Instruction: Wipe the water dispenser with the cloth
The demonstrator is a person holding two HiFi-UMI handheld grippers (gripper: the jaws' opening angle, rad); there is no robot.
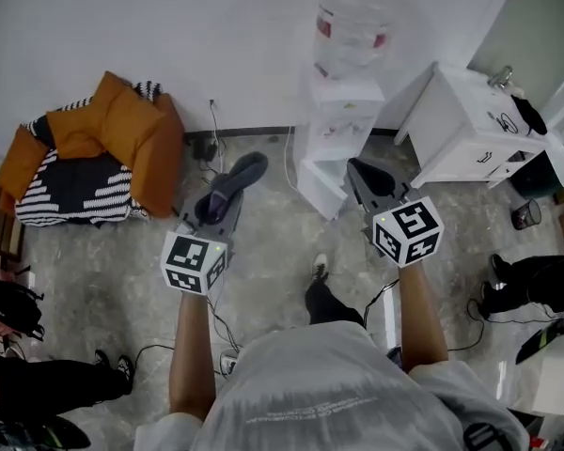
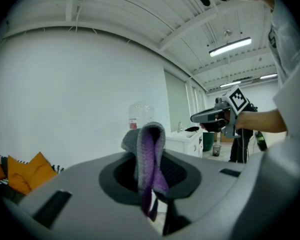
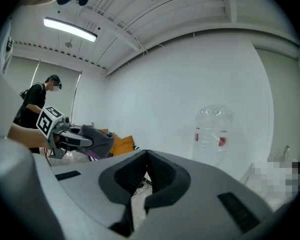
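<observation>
Grey floor (image 1: 103, 280), water dispenser (image 1: 343, 130) standing against wall.
You're pinching cloth (image 2: 150, 149) in left gripper (image 2: 151, 186); right gripper (image 3: 146, 176) is holding jaws together, empty.

Open floor (image 1: 263, 242) lies ahead of both claws, so the left claw (image 1: 240, 178) and the right claw (image 1: 356, 167) have free passage to the front and left flank of the water dispenser (image 1: 338, 130). On its right, the white cabinet (image 1: 470, 120) stands just beside it, pinching that side to a narrow gap, and the big bottle (image 1: 354, 12) caps the top. Off left, the orange cushion pile (image 1: 122, 130) sits well apart; only a plug and cable (image 1: 210, 139) clutter the wall foot between.
</observation>
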